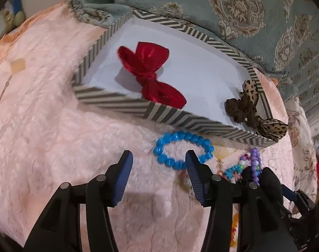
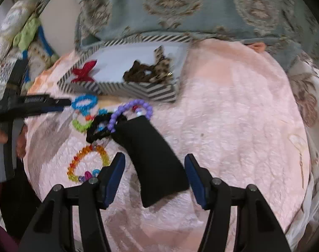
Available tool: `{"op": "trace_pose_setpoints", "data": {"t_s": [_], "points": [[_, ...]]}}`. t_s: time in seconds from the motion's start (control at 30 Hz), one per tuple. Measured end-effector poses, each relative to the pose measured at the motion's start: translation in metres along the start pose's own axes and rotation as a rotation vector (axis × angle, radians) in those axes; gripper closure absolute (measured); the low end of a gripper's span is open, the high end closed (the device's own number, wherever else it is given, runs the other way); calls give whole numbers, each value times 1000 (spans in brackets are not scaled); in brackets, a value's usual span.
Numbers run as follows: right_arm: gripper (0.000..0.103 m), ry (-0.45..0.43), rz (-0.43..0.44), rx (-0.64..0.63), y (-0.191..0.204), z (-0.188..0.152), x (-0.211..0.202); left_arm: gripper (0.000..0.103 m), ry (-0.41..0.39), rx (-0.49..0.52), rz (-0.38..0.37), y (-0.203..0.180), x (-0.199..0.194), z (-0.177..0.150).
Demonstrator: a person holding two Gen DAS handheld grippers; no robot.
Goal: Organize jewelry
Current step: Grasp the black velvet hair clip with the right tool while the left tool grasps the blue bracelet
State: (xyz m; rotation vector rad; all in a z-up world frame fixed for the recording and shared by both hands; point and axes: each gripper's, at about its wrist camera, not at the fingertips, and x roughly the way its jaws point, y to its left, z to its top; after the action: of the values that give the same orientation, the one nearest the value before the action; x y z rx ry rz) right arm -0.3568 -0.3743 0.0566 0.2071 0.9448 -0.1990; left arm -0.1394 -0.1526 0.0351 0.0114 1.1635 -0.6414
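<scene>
A striped box (image 1: 117, 103) (image 2: 142, 89) with a white floor holds a red bow (image 1: 151, 73) (image 2: 83, 72) and a leopard-print scrunchie (image 1: 249, 109) (image 2: 151, 71). A blue bead bracelet (image 1: 181, 151) (image 2: 84, 103) lies on the pink blanket just before the box. My left gripper (image 1: 159, 157) (image 2: 62, 103) is open and empty, its right finger touching or over that bracelet. A purple bead bracelet (image 1: 255, 163) (image 2: 130, 111) rests on a black pouch (image 2: 153, 157). My right gripper (image 2: 155, 161) is open, its fingers on either side of the pouch.
An orange-yellow bead bracelet (image 2: 88, 163), a green one (image 2: 81, 126) and a black scrunchie (image 2: 98, 130) lie left of the pouch. A teal patterned cushion (image 1: 222, 6) (image 2: 180, 6) stands behind the box. The pink blanket (image 2: 233, 115) stretches to the right.
</scene>
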Motion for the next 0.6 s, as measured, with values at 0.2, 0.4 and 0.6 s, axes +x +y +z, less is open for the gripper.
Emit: {"op": "trace_pose_setpoints", "data": {"t_s": [0.2,0.4,0.6], "points": [[74,-16,39,-1,-3,-2,6,69,-27,8,-6,-5,13,10],[80,-103,51,27,-11,0,-22,103,-17,-24,-55,8,14,12],[80,-134,67,58,-15,5,-36,103,-45,-16,-71,15,-15,9]]}}
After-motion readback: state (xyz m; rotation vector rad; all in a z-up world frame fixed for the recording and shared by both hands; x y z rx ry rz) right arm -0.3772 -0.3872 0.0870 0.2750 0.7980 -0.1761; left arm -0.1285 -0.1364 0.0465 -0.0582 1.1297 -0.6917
